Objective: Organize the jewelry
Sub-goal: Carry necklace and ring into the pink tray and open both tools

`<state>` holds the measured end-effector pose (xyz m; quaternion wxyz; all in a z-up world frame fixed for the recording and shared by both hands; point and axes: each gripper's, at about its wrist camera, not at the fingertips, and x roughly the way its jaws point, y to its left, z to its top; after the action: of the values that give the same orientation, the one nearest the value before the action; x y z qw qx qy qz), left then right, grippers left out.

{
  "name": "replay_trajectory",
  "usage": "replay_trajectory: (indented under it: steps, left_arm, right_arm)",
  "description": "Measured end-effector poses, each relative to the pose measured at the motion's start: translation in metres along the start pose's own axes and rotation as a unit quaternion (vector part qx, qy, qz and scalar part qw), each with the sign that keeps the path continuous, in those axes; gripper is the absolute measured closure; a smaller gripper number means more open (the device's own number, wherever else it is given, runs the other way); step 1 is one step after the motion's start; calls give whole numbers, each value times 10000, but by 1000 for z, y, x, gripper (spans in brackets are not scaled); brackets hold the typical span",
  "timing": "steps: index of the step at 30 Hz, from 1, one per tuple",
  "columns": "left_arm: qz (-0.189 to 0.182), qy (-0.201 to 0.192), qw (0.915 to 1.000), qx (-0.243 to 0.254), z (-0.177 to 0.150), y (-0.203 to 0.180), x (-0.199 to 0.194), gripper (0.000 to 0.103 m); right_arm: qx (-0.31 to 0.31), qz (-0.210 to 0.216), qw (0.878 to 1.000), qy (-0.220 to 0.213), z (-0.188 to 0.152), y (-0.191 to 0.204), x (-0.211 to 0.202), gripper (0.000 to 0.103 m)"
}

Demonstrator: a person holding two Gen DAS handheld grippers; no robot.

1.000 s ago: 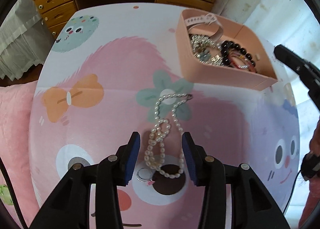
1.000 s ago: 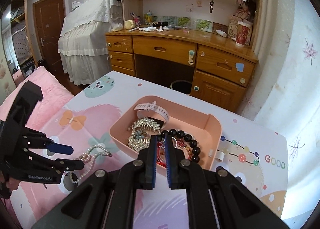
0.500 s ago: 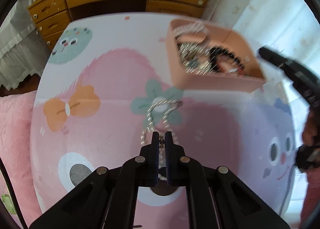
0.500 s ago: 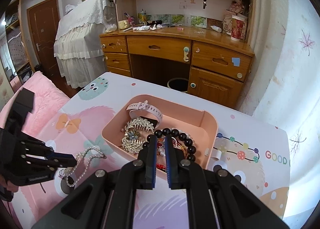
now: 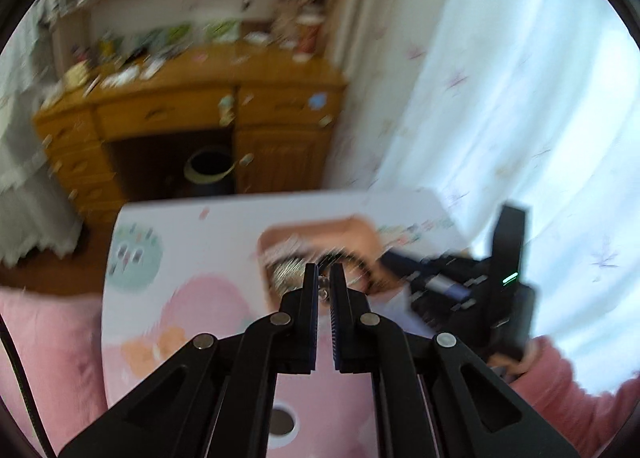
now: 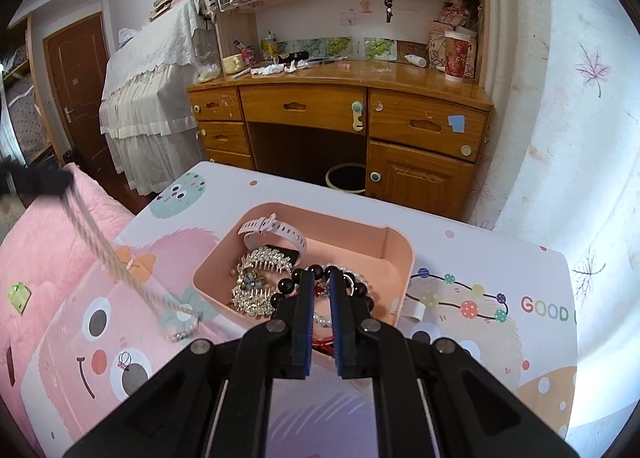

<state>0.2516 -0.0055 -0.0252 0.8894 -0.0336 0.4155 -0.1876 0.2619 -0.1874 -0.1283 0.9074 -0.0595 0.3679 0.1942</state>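
Observation:
My left gripper (image 5: 324, 272) is shut on the pearl necklace (image 5: 323, 285), a few beads showing between its fingertips. It is high above the cartoon table. In the right wrist view the left gripper (image 6: 38, 179) is at the far left, and the pearl necklace (image 6: 116, 258) hangs from it in a blurred slanting strand whose lower end reaches the table. My right gripper (image 6: 321, 278) is shut and empty, just over the near side of the pink tray (image 6: 400, 254). The tray holds a white watch strap (image 6: 276, 227), a crystal comb (image 6: 260, 262) and a black bead bracelet (image 6: 360, 290).
A small ring (image 6: 125, 358) lies on the table cover (image 6: 480, 258) at the near left. A pink padded bed (image 6: 44, 246) borders the table's left side. Beyond the far edge stand a wooden desk (image 6: 340, 105) and a waste bin (image 6: 346, 177). A person's pink sleeve (image 5: 560, 410) is at the right.
My left gripper shut on the pearl necklace where it lay on the table, then rose steeply and lifted the strand. The right gripper stayed over the tray.

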Motion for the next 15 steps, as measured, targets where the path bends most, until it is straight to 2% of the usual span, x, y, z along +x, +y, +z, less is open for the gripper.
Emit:
replay_trajectory:
  steps: [5,9,12,15]
  left_arm:
    - [-53,-564,9979,318,41,-13,-17,100]
    - [-81,-853,9953,451,61,-22,-17,100]
    - [-60,-854,9952,472,62,-25,-5,100]
    - [-54,-621,9971,428,54,-25,19,100]
  right_arm:
    - [81,3,10000,-58,0,-4,0,96]
    - [138,34,9998,-104,-1,-6,0,96]
    - [151,64,9998,-119,-2,-7,2,96]
    - [131,64,9998,-102,-4,-7,5,96]
